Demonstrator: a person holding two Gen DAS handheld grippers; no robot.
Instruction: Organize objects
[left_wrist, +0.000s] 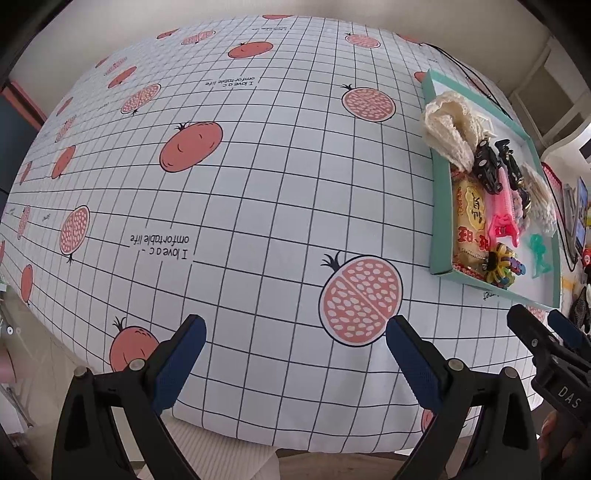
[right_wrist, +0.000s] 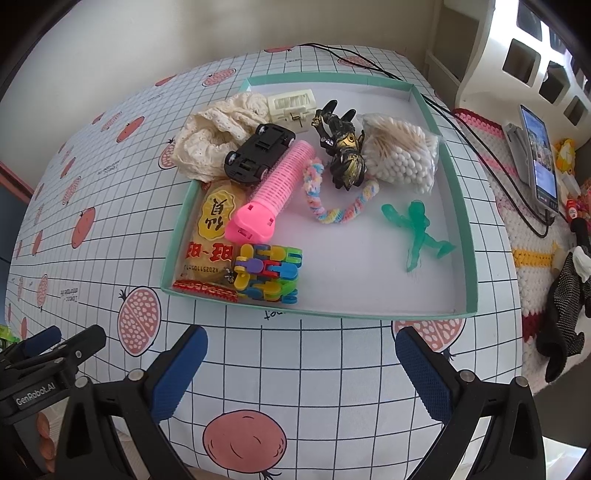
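Gridded tabletop (right_wrist: 295, 369) carries a full teal tray (right_wrist: 461, 192); both the left claw (left_wrist: 295, 347) and right claw (right_wrist: 301, 354) are released and empty, so approach one item squarely.

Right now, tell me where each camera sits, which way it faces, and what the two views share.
Left wrist: on the left tongs, low over the table's near edge, facing across bare tablecloth; its own open blue-padded fingers show, the right tongs at far right.
Right wrist: on the right tongs, near edge, facing the tray head-on; own open fingers show, the left tongs at lower left.
Shared: tray, pink roller, toy car, green figure, tablecloth.
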